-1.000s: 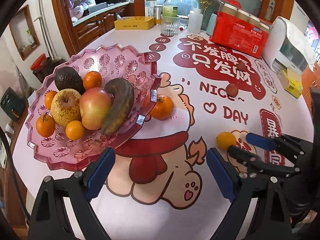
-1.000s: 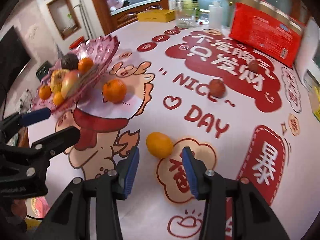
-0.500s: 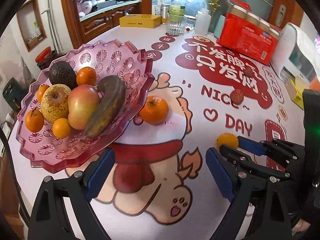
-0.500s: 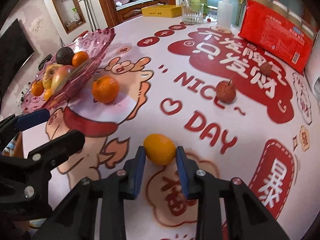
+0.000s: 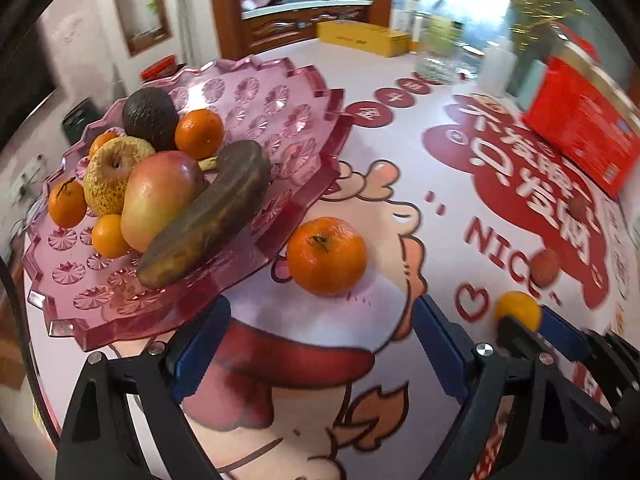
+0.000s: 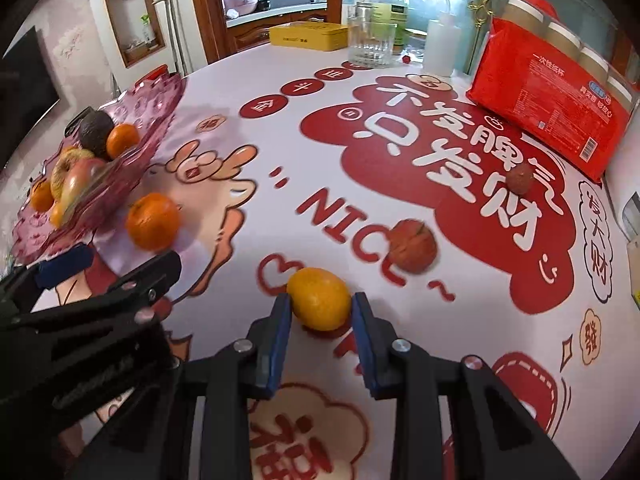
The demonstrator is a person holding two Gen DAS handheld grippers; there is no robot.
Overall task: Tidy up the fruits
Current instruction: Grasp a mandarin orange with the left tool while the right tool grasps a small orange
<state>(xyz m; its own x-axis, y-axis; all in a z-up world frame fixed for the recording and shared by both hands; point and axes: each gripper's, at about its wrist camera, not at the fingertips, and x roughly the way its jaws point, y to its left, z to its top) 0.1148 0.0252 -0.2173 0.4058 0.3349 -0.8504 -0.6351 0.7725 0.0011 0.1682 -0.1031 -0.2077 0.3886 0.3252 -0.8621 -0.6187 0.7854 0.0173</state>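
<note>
Yellow-orange citrus [image 6: 319,299] sits clamped between the blue pads [image 6: 276,344] of the right tool [image 6: 320,312], pads pressing both its sides, fruit at the pad tips w/ its far half poking out ahead. Just beyond it, slightly to the right tool's right, lies a reddish lychee-like fruit [image 6: 413,245]; a second one [image 6: 520,179] lies farther off near the red pack [image 6: 552,120].

Left tool [image 5: 320,344] stands wide, nothing between its pads. Straight ahead of its gap, near but not touching, a mandarin [image 5: 326,256] rests on the worktop [image 5: 400,168], just beside the rim of the pink glass fruit dish [image 5: 280,92]. Dish is ahead-left of the left tool, its near edge overhanging the left pad; it holds an apple [image 5: 160,196], pear [image 5: 112,180], avocado [image 5: 150,118], dark browned banana [image 5: 208,216] and several small oranges. Right tool w/ its citrus shows at the left tool's right.
</note>
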